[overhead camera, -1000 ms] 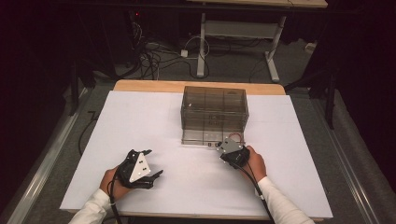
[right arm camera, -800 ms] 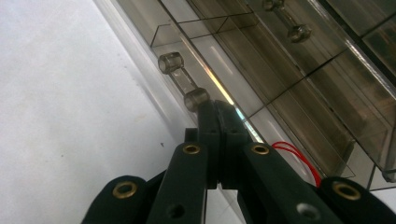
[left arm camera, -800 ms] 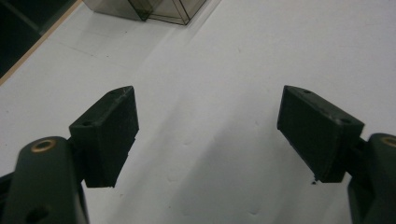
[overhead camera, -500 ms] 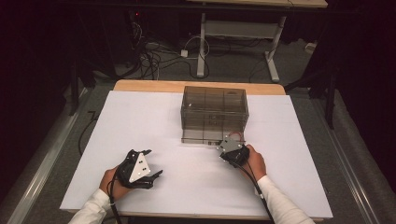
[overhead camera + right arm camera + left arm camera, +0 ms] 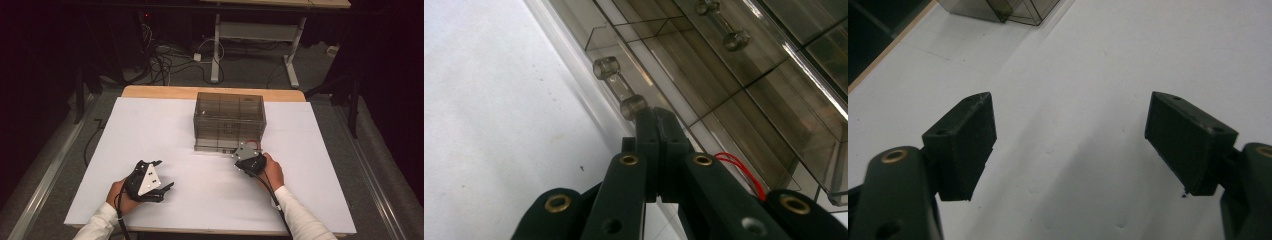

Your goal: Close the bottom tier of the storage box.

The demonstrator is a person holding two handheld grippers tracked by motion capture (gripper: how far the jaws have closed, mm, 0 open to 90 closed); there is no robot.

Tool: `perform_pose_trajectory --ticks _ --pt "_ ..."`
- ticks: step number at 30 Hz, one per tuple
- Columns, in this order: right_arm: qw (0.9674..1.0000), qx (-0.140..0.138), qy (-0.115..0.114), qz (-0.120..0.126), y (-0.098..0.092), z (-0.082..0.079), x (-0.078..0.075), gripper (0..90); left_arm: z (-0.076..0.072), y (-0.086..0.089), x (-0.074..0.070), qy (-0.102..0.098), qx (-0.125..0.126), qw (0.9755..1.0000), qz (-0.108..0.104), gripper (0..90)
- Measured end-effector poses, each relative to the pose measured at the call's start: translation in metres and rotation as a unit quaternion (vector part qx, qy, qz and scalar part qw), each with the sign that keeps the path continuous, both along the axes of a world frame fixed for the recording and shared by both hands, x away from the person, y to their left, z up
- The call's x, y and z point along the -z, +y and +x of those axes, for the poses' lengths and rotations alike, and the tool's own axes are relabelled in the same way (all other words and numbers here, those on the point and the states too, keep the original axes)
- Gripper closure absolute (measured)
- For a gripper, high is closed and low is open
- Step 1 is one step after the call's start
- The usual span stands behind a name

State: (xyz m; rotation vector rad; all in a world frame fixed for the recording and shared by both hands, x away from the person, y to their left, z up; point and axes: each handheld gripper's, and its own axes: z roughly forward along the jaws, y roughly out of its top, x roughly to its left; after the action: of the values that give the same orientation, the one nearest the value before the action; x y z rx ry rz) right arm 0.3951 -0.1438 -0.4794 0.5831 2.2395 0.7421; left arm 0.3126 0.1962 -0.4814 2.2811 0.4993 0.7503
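With the right claw [image 5: 655, 117] pressed together empty beside the bottom drawer's handle [image 5: 620, 87], at the front of the clear drawer box [image 5: 229, 120], a pull may slip off or drag the light box, while the left claw [image 5: 1070, 135] rests spread nearer the worktop's [image 5: 150, 130] front edge.

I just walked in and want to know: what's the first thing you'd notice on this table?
A smoky see-through drawer box stands at the far middle of the white table. The right gripper, jaws shut, noses up against the bottom drawer's clear handle, while the left gripper sits wide open over bare table near the person.
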Motion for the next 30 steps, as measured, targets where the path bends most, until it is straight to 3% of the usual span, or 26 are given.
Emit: perform_pose_trajectory --ticks 30 --pt "0.9996 0.021 -0.004 -0.016 0.003 0.017 0.000 90.0 0.000 0.001 0.000 0.000 0.001 1.0000 -0.002 19.8"
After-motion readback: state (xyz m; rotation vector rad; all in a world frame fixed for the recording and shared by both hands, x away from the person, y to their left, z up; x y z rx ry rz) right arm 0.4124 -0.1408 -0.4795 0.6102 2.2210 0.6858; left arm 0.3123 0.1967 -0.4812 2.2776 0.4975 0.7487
